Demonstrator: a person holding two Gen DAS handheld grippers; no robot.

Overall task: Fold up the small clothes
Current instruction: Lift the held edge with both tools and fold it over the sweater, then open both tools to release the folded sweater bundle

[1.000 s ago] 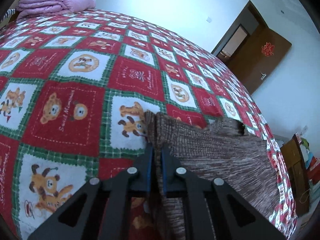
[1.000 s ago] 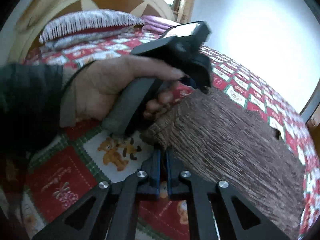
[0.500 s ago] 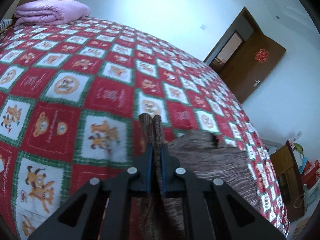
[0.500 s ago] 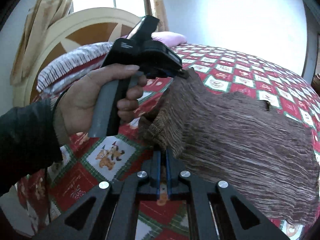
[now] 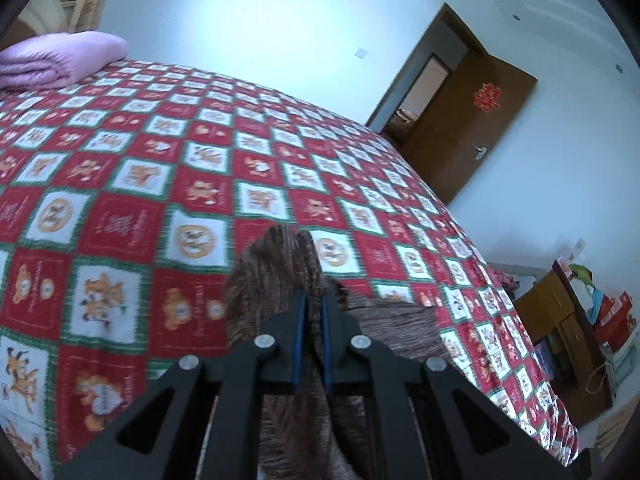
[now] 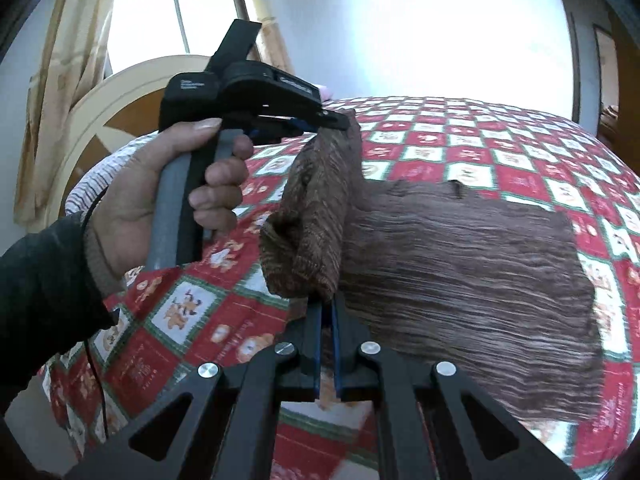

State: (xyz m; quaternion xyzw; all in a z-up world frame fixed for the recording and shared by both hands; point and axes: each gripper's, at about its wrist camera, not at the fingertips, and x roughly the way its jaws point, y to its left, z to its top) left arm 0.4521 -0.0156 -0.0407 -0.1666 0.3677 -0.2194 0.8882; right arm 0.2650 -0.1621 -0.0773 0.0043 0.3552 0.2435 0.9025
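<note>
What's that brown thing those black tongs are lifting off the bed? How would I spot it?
Start at the big bed under the red, white and green teddy-bear patchwork quilt. On it lies a brown ribbed knitted garment, one end pinched up by the left tongs and right tongs. It is the only plain brown cloth there; the folded lilac blanket sits far off by the headboard.

Brown knit garment point(image 6: 460, 256) between both pinching grippers.
</note>
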